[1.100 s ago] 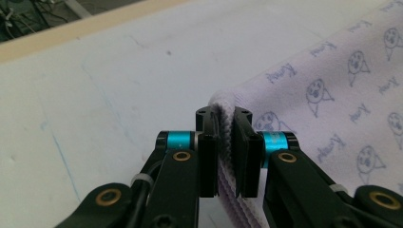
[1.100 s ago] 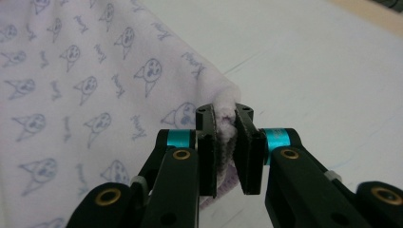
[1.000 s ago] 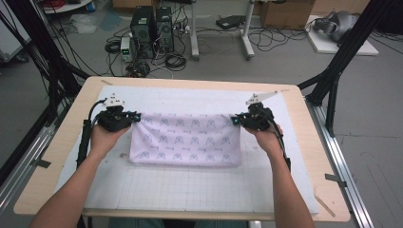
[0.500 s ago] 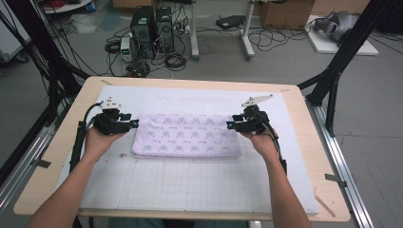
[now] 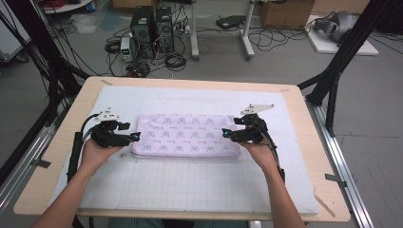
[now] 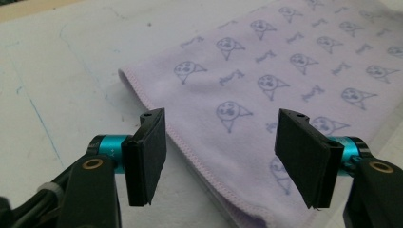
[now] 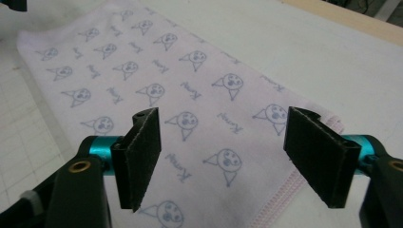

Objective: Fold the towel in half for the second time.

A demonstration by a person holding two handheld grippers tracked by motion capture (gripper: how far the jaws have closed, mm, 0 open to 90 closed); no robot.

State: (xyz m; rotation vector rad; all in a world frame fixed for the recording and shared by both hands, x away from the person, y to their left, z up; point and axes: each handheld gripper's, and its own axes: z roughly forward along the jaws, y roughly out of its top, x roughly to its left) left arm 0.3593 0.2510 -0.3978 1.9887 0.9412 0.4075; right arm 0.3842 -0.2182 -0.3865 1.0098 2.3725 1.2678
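Folded lilac towel (image 5: 186, 136) with a printed pattern lies flat mid-table on the white gridded mat (image 5: 190, 190), long side across. Left tongs (image 5: 135, 137) sit at its left short edge, right tongs (image 5: 226, 133) at its right short edge, each in one of the person's hands. Both tongs are open with nothing between the pads; their jaws have just been opening, and the cloth lies below them, released. In the left gripper view the left tongs (image 6: 221, 161) hover over the stitched hem near a corner; in the right gripper view the right tongs (image 7: 223, 159) hover above the towel's end, hem layers visible.

Step in hand looks like letting go after a fold. To do it well: lift both tongs straight up and clear so no pad drags the top layer, back off evenly on both sides, and check that the edges stay stacked. If another fold follows, regrip at the corners and pinch all layers together, not just the top one.

Hard to tell: how many layers the fold has, since the edges only show in part. The towel's near corner is cut off at the bottom of the left gripper view. Whether any pad brushes the fabric is unclear. The table's (image 5: 304, 118) wooden border shows around the mat.
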